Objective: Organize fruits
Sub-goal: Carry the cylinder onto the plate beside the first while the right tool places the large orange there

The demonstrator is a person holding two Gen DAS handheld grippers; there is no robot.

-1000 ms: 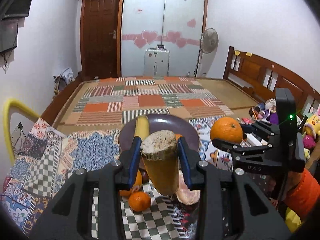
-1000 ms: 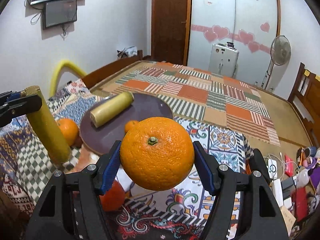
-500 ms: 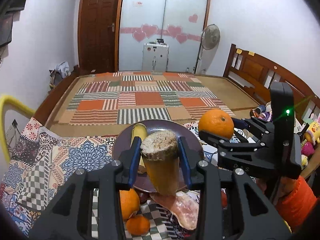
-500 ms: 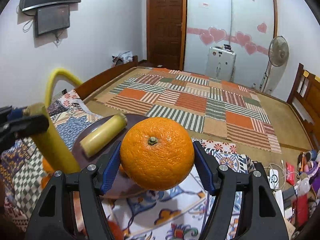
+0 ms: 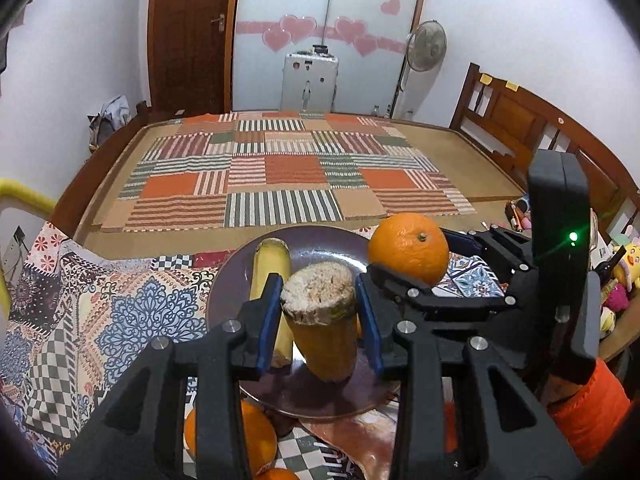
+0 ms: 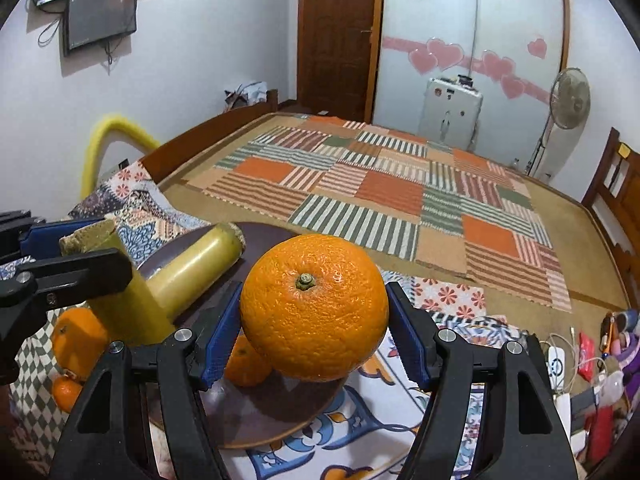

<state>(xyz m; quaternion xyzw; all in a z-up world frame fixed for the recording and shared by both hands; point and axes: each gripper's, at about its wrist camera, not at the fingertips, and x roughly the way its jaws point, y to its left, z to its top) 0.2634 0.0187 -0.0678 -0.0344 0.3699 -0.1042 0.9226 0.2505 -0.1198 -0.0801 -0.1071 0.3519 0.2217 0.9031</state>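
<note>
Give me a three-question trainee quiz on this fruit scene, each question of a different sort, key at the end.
1. True or false: the right gripper holds the large orange.
2. The left gripper is shut on: A) a tangerine B) a banana piece C) nothing.
3. Fill in: another banana piece lies on the dark ____.

Key: 1 true; 2 B; 3 plate.

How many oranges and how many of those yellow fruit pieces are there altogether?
Oranges: 4 (one in the right fingers, one on the plate at, two beside it)
Yellow pieces: 2 (one in the left fingers, one on the plate)
Total: 6
</note>
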